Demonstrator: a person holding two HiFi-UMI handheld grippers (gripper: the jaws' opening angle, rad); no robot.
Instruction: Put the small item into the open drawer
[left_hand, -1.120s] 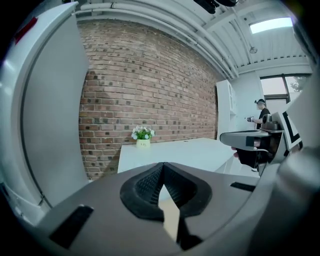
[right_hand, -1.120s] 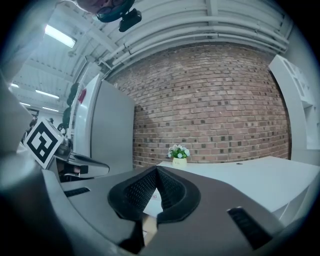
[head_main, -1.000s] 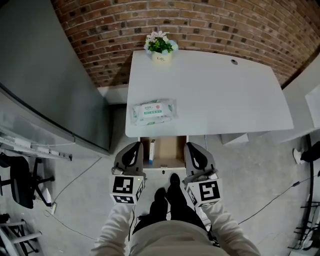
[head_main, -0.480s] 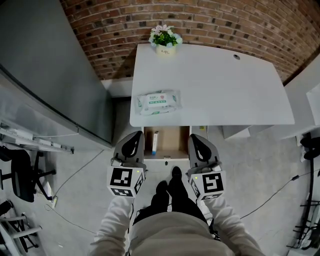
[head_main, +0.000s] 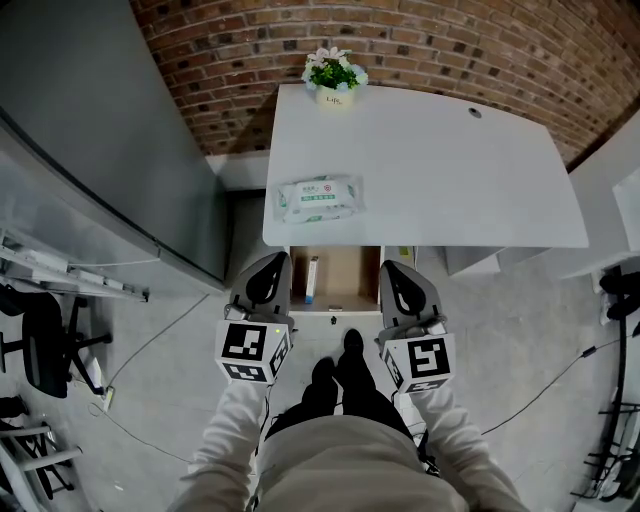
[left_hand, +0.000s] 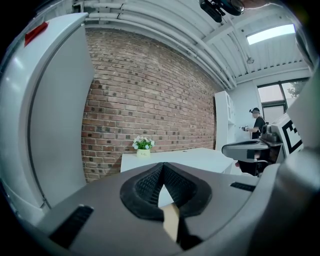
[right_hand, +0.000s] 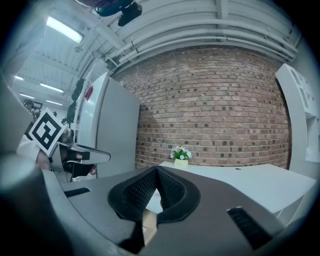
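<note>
A: Grippers?
B: Left gripper (head_main: 266, 278) and right gripper (head_main: 400, 282) both clenched, nothing between the jaws. They flank the open drawer (head_main: 345, 282) under the table's (head_main: 450, 180) near edge.
A: The item?
B: Wipes pack (head_main: 320, 198) lies flat on the table, near-left part, just beyond the drawer.

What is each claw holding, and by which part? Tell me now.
Nothing is held. The left claw and right claw are both shut, empty; the wipes pack lies on the table.
</note>
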